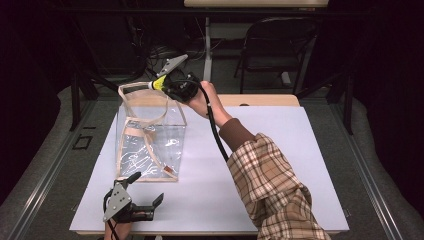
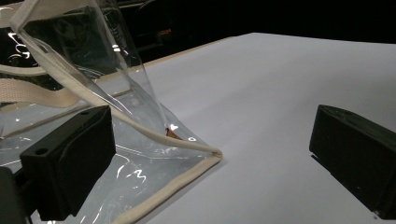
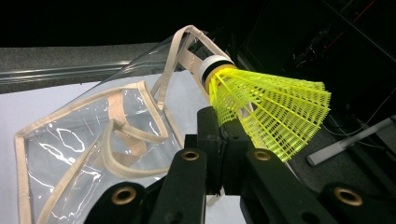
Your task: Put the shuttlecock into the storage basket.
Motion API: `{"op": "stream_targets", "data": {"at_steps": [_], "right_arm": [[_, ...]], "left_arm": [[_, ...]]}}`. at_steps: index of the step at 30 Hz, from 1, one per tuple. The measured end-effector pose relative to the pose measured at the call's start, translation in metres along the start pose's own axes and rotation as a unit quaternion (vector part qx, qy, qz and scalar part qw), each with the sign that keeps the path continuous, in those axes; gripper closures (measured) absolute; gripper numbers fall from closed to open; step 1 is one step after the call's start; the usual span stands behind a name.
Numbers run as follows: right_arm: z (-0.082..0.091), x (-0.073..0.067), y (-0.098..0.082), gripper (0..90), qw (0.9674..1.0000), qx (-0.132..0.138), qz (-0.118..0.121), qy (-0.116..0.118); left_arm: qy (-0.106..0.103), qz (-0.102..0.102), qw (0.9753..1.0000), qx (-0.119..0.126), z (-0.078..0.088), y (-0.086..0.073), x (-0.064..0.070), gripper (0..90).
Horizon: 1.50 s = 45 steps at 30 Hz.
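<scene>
- Your right tongs (image 3: pixel 224 135) are clamped on the yellow plastic shuttlecock (image 3: pixel 266 109), gripping the mesh skirt near its lower edge.
- From the right gripper view, the white cork end of this shuttlecock points away from you, toward the mouth of the clear plastic bag with beige fabric trim (image 3: pixel 100 140).
- In the high view, your right tongs (image 1: pixel 161 84) hold the shuttlecock (image 1: pixel 159 83) just above the far top rim of the bag (image 1: pixel 150 145), with the cork end over the opening.
- Your bag stands upright on the white counter (image 1: pixel 280 165), at its left part, and its beige handles hang down inside and along the walls.
- Your left tongs (image 2: pixel 210 154) are apart, with nothing between the two black pads.
- From the left gripper view, the left pad is just beside the near bottom corner of the bag (image 2: pixel 154 158), and the right pad is over the bare counter (image 2: pixel 271 93); I cannot tell if the left pad touches the plastic.
- In the high view, your left tongs (image 1: pixel 147 192) rest low near the front edge of the counter, just in front of the bag.
</scene>
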State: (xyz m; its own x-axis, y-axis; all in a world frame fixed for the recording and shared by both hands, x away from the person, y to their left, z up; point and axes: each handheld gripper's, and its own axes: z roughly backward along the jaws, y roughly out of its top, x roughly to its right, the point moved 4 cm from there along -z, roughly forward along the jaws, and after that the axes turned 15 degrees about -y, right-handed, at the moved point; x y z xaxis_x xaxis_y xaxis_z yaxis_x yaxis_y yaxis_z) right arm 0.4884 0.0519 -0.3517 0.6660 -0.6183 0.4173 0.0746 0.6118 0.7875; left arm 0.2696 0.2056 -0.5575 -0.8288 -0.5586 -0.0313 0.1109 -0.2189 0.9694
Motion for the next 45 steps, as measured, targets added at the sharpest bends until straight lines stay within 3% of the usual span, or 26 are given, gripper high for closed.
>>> {"op": "stream_targets", "data": {"at_steps": [24,45], "right_arm": [[-0.014,-0.011,0.01,89.3,0.9999,-0.001,-0.01,0.004],[-0.038,-0.025,0.01,89.2,0.9996,-0.026,-0.006,0.004]], "left_arm": [[0.0,0.0,1.0,0.001,0.001,0.0,0.0,0.2],[0.0,0.001,1.0,0.003,0.001,0.0,0.0,0.2]]}}
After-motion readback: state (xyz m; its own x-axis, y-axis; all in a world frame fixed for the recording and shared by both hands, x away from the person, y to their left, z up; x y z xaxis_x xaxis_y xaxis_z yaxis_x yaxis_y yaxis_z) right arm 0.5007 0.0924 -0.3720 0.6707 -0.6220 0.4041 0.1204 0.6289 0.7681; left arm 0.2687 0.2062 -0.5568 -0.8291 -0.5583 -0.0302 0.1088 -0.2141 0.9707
